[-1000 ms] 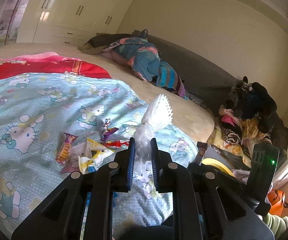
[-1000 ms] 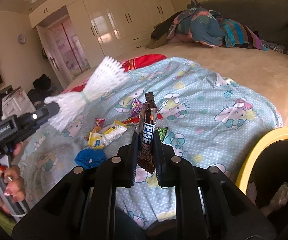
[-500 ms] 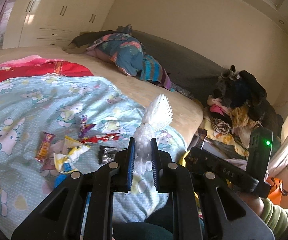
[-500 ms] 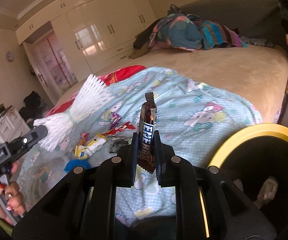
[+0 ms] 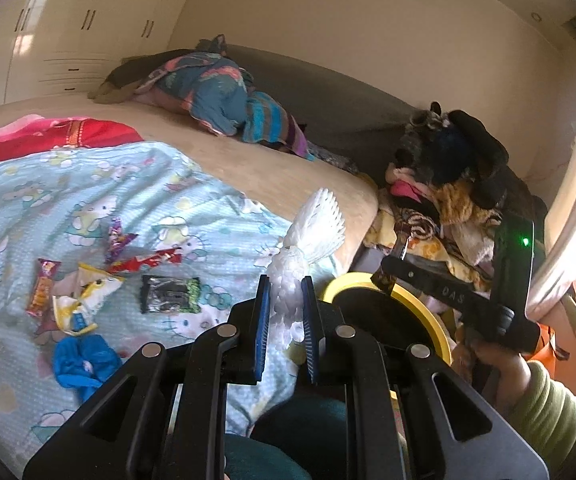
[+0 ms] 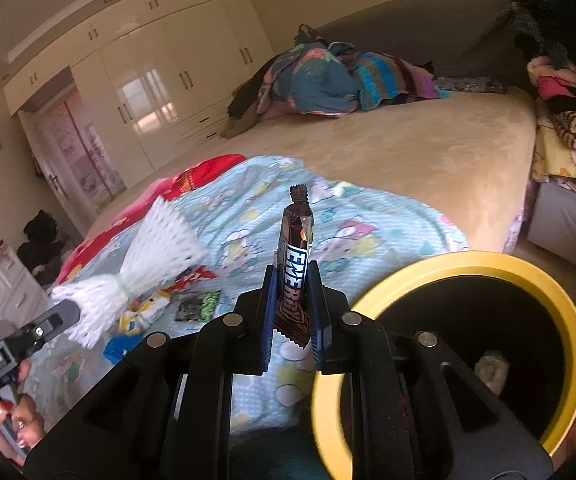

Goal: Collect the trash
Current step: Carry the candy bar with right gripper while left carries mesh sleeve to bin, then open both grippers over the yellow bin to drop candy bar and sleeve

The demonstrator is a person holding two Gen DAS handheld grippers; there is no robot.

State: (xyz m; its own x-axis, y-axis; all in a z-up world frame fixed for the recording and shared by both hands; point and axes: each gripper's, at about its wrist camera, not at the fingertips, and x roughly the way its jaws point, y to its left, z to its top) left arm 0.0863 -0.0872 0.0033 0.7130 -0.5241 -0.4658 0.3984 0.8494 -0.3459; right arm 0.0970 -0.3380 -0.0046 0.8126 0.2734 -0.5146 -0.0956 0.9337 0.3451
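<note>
Trash first: the chocolate bar wrapper is pinched upright in the right claw, jaws clamped tight on its lower half, top crimp sticking up. The left claw is closed on a white foam fruit net, which fans out above the pads. So both hands are loaded and the step in hand looks like the drop into the bin.

From the right wrist view the yellow-rimmed bin sits at about 4 o'clock from the wrapper, just beside the claw, with its dark mouth facing up and something small and pale already at the bottom. The wrapper isn't over the opening yet; it's hanging over the blanket edge. My take: swing it toward 4 o'clock until the whole wrapper clears the near rim, then let go. It's light and floppy, so release low over the mouth or it'll flutter out. Tipping the claw down a bit should help it slide off the pads.

Same deal for the foam net. In the left view the bin's rim peeks out at about 2 o'clock from the left claw, very near. The net is wide and springy, so aim for the middle of the opening.

Further out on the Hello Kitty blanket there's more to fetch: a crumpled blue bit, a dark green-ended packet, a yellow wrapper, an orange bar wrapper and a red one.
</note>
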